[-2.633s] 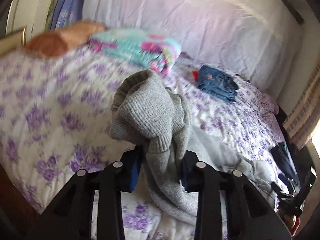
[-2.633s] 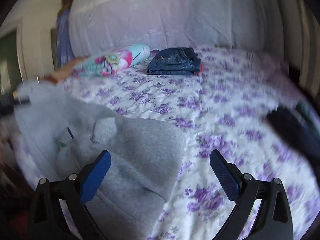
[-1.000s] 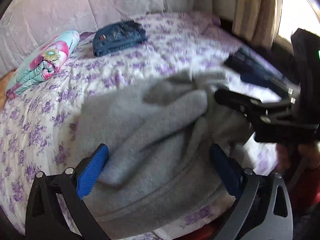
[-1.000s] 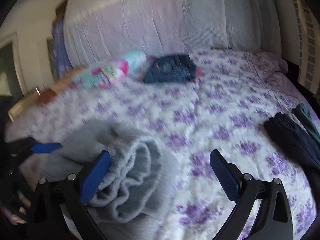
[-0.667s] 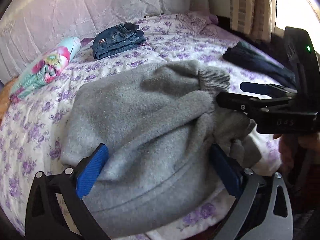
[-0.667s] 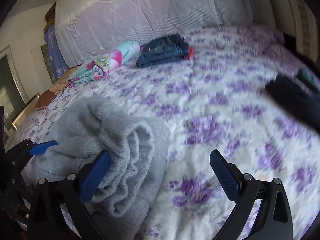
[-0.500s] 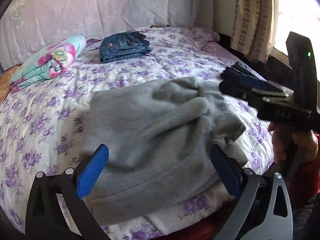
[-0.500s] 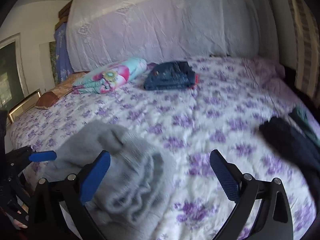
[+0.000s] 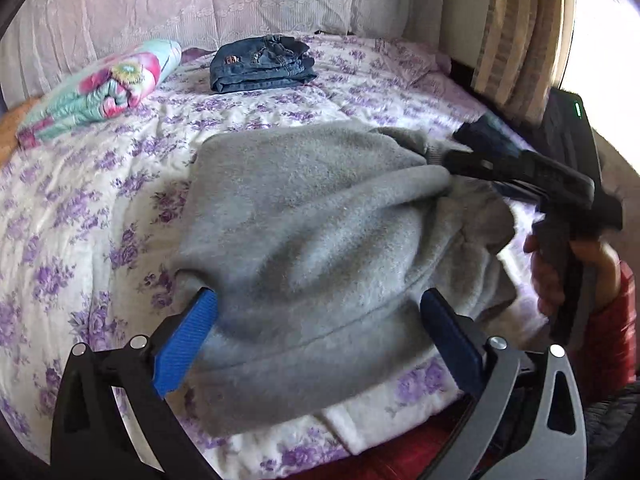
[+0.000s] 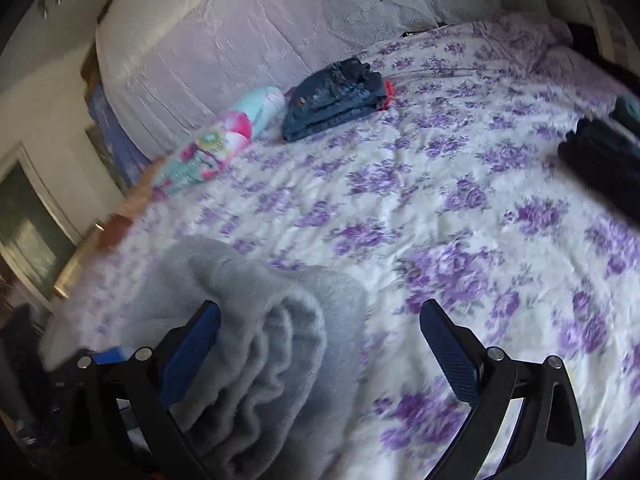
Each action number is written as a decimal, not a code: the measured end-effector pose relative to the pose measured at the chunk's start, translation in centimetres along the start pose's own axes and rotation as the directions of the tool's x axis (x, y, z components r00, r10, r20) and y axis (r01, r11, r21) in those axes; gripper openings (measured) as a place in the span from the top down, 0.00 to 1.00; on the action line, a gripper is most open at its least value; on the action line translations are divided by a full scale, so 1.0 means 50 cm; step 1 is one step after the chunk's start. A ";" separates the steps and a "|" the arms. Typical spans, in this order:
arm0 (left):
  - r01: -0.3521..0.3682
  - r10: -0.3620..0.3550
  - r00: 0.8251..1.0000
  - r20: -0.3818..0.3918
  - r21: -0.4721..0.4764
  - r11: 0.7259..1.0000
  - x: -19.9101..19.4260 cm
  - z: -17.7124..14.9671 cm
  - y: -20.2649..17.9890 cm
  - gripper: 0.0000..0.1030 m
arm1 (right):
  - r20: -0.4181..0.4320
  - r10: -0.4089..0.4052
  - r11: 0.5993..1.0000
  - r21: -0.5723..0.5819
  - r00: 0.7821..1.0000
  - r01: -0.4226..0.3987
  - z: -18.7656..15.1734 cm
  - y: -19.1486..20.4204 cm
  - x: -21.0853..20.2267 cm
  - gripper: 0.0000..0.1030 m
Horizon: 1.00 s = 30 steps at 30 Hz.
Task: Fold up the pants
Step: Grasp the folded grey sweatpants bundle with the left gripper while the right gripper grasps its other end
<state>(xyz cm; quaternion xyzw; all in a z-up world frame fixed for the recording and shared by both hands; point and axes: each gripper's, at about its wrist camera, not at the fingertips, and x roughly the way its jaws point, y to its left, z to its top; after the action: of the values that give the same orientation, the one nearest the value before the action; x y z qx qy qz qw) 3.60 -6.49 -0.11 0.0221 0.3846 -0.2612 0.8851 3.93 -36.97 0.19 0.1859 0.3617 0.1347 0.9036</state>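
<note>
On the near edge of the bed (image 9: 280, 128), right in front of me, the grey pants (image 9: 320, 216) lie in a soft, rumpled heap, and everything else I'll place against that heap. Far to its left, up by the covered headboard, there's the rolled floral blanket (image 9: 100, 88), pink and teal. Just right of that roll, still well behind the pants, sits a folded stack of blue jeans (image 9: 260, 64).

Now my own tools. My left gripper (image 9: 320, 332) hangs over the near side of the pants with its blue fingers (image 9: 186, 344) spread wide, one on each flank of the fabric, clamping nothing. The cloth bulges up between them, and I can't tell whether the pads touch it.

Moving right: my right gripper (image 9: 460, 148) reaches in at the pants' far right corner, by the ribbed cuff. From the left wrist view its tips look pressed together against that cuff, but they're blurred. From its own camera the right gripper (image 10: 320, 340) shows fingers (image 10: 448, 348) standing wide apart, with the rolled edge of the pants (image 10: 260, 352) lying against the left finger and the purple-flowered bedspread bare before the right one. So it's open, gripping nothing.

My right hand (image 9: 568, 272), in a red sleeve, grips the handle to the right of the pants. Farther right, dark clothes (image 10: 600, 160) lie on the bed's far side.
</note>
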 end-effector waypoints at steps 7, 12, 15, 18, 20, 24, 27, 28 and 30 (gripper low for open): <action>0.144 -0.158 0.987 -0.032 -0.263 0.954 -0.010 -0.010 0.137 0.04 | -0.061 0.268 0.927 0.288 0.962 -0.240 -0.059 -0.057 -0.020 0.03; 0.308 -0.374 0.926 -0.057 -0.462 0.832 0.050 -0.033 0.201 0.04 | -0.093 0.337 0.881 0.381 0.937 -0.279 -0.067 -0.071 0.020 0.03; 0.334 -0.406 0.912 -0.057 -0.469 0.817 0.065 -0.032 0.200 0.04 | -0.118 0.346 0.881 0.382 0.931 -0.279 -0.062 -0.059 0.044 0.03; 0.350 -0.423 0.902 -0.083 -0.432 0.831 0.084 -0.018 0.184 0.04 | -0.160 0.346 0.898 0.342 0.924 -0.277 -0.056 -0.034 0.075 0.03; 0.328 -0.404 0.907 -0.116 -0.403 0.854 0.108 -0.010 0.171 0.04 | -0.153 0.338 0.910 0.305 0.929 -0.280 -0.051 -0.027 0.092 0.03; 0.339 -0.411 0.906 -0.105 -0.403 0.850 0.111 -0.010 0.168 0.04 | -0.115 0.337 0.905 0.315 0.934 -0.288 -0.043 -0.034 0.095 0.04; 0.342 -0.403 0.911 -0.085 -0.390 0.855 0.103 -0.012 0.166 0.14 | -0.070 0.340 0.911 0.271 0.938 -0.310 -0.054 -0.033 0.078 0.22; 0.350 -0.404 0.911 -0.077 -0.375 0.859 0.092 -0.011 0.160 0.23 | -0.051 0.342 0.911 0.262 0.938 -0.318 -0.059 -0.034 0.071 0.30; 0.328 -0.372 0.925 -0.072 -0.336 0.883 0.072 -0.008 0.149 0.30 | -0.028 0.337 0.916 0.239 0.941 -0.321 -0.064 -0.032 0.061 0.37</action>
<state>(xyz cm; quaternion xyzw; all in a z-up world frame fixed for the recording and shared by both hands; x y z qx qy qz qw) 8.95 -1.55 -4.10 -0.1732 0.4780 -0.3494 0.7871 4.00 -36.49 -4.51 0.3430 0.3691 0.2482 0.8274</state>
